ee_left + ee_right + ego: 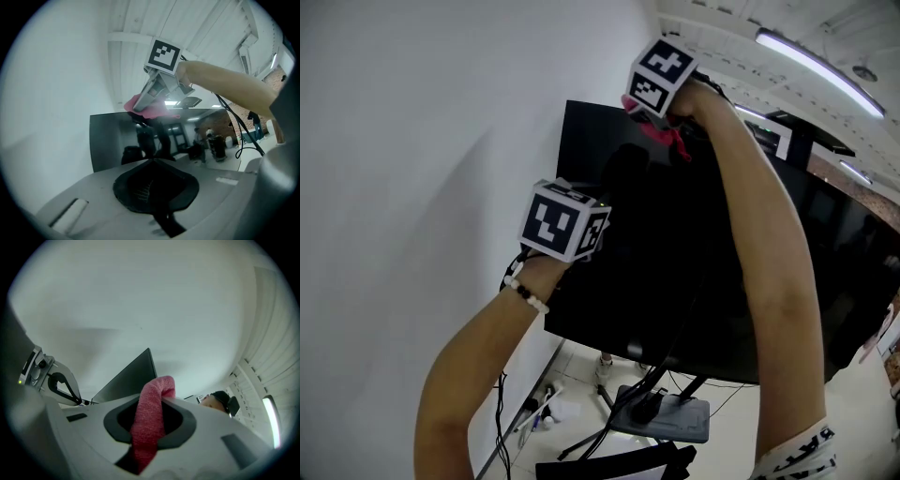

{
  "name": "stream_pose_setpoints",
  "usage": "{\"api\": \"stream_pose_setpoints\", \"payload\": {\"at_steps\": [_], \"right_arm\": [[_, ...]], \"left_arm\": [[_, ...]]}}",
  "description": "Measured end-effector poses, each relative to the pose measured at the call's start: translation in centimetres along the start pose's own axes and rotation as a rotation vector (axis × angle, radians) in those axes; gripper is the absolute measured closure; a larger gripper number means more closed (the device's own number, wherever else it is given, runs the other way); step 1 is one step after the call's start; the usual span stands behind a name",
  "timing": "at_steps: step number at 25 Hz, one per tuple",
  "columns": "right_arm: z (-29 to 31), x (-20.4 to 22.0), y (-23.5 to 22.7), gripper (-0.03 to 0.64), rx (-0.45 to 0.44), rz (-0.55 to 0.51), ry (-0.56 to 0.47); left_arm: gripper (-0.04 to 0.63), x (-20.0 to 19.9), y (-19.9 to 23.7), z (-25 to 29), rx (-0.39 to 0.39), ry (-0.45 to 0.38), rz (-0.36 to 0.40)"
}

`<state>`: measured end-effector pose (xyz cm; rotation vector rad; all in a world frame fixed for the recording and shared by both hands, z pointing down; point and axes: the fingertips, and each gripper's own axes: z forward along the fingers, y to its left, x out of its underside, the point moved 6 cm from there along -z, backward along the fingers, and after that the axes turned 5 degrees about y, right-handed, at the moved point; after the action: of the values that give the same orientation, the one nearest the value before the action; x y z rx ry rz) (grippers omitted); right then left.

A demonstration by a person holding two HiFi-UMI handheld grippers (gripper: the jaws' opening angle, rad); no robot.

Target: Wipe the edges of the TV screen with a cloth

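A black TV screen stands close to a white wall. My right gripper is raised to its top edge near the upper left corner and is shut on a pink cloth. In the right gripper view the pink cloth hangs out from between the jaws, with the TV's corner behind it. The left gripper view shows the right gripper pressing the cloth onto the top edge of the TV. My left gripper is lower, by the screen's left side, shut with nothing between its jaws.
The TV rests on a stand with a grey base on the floor. Cables and a power strip lie by the wall. More dark screens stand to the right. A ceiling light strip runs overhead.
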<state>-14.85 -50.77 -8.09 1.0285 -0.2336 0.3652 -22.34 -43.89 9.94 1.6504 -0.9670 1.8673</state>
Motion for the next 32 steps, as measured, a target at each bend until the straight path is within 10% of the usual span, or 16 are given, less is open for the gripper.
{"api": "stream_pose_setpoints", "payload": {"at_steps": [16,22,32], "right_arm": [[5.9,-13.2,4.5,0.551,-0.04,0.044,-0.116],[6.8,-13.4,5.9,0.551,-0.237,0.46,-0.469],[8.5,-8.8,5.6,0.551,-0.095,0.804,-0.493]], "left_arm": [[0.607,4.1,8.3,-7.7,-0.074,0.008,-0.004],[0.607,4.9,9.3,-8.4,-0.077,0.008,-0.02],[0.607,5.5,8.8,-8.4,-0.007,-0.006,-0.03]]}}
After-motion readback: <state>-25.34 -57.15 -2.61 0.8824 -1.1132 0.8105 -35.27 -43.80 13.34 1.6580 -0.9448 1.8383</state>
